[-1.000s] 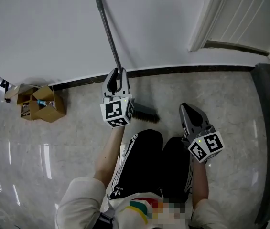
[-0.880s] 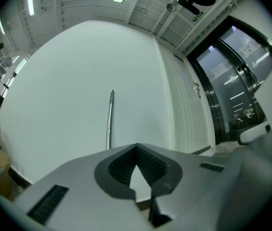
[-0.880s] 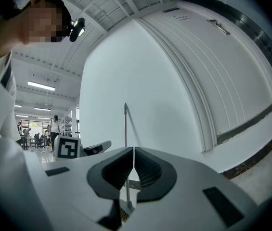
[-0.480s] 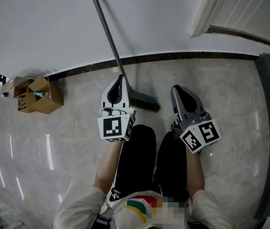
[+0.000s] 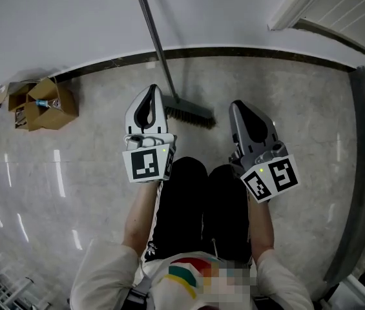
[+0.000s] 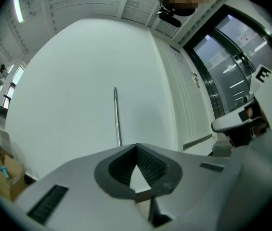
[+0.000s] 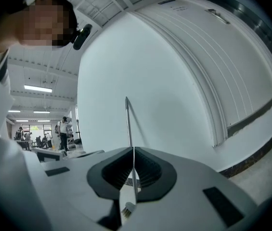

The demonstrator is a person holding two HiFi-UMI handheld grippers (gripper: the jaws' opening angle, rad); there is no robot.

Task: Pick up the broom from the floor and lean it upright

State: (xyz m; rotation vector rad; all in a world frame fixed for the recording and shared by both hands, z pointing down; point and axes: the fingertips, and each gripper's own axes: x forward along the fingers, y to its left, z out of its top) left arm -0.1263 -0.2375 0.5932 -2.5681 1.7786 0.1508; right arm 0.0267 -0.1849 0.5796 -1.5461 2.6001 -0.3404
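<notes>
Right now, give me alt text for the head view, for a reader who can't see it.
A broom leans upright against a white wall, bristles on the floor. The person's left gripper and right gripper, both shut and empty, hover either side of its head.

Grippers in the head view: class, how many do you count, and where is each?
2. The left gripper sits just left of the broom head; the right gripper sits to that head's right. No other gripper seems hidden.
</notes>
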